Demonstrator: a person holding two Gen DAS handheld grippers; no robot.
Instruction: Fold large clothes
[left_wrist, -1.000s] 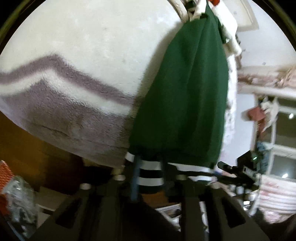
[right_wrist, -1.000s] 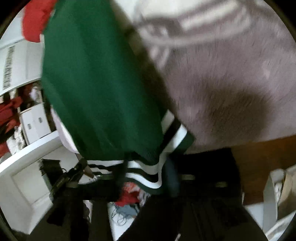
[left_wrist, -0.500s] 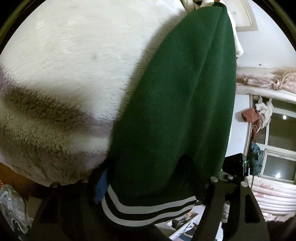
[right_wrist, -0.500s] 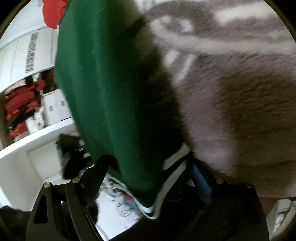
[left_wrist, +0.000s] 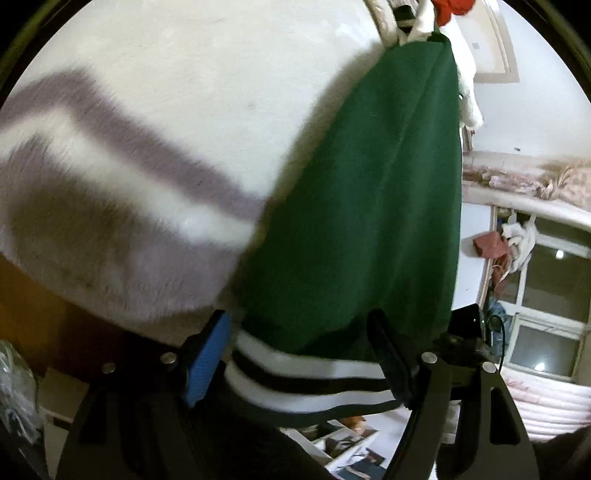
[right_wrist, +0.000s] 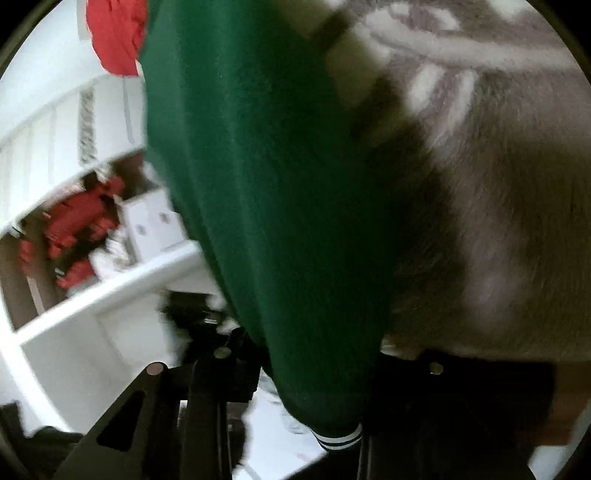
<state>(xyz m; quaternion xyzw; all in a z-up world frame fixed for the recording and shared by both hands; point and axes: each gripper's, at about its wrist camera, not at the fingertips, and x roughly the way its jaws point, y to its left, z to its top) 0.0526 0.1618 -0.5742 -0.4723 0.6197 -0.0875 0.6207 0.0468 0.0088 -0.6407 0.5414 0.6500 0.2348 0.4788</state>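
A dark green garment (left_wrist: 362, 206) with a white-and-black striped hem (left_wrist: 314, 380) lies on a fluffy white and grey-purple blanket (left_wrist: 147, 110). My left gripper (left_wrist: 303, 350) is open, with its blue-padded left finger and black right finger standing on either side of the striped hem. In the right wrist view the same green garment (right_wrist: 280, 206) hangs over the blanket (right_wrist: 498, 184). My right gripper (right_wrist: 306, 380) is open with the hem end of the garment lying between its fingers.
White shelves (right_wrist: 110, 280) hold red items (right_wrist: 74, 229) at the left of the right wrist view. A red cloth (right_wrist: 114, 37) lies at the garment's far end. Windows (left_wrist: 546, 302) and cluttered shelves are at the right of the left wrist view.
Both grippers were shut on the striped hem a second ago and have opened. The garment has settled onto the blanket and the cameras have shifted.
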